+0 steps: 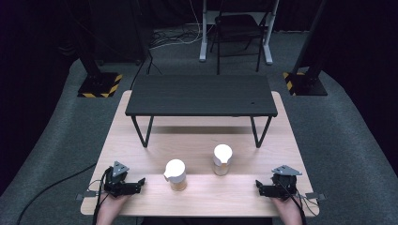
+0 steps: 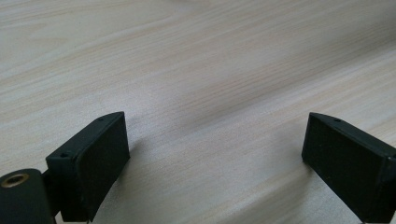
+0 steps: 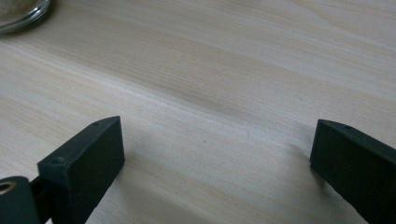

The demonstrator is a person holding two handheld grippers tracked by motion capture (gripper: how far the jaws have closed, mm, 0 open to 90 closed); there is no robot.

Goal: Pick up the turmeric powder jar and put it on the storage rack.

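Two glass jars with white lids stand on the light wooden table (image 1: 202,140). The left jar (image 1: 175,175) is nearer the front edge; the right jar (image 1: 222,160) stands a little farther back. My left gripper (image 1: 139,184) rests at the front left, jaws pointing right toward the left jar, open with nothing between them (image 2: 215,154). My right gripper (image 1: 259,186) rests at the front right, jaws pointing left, open and empty (image 3: 217,161). The base of a jar (image 3: 21,14) shows at the top left corner of the right gripper view.
A low black shelf table (image 1: 201,95) on thin legs stands across the back half of the wooden table. Behind it on the carpet are a chair (image 1: 237,28), stand bases with yellow-black stripes (image 1: 99,85) and cables.
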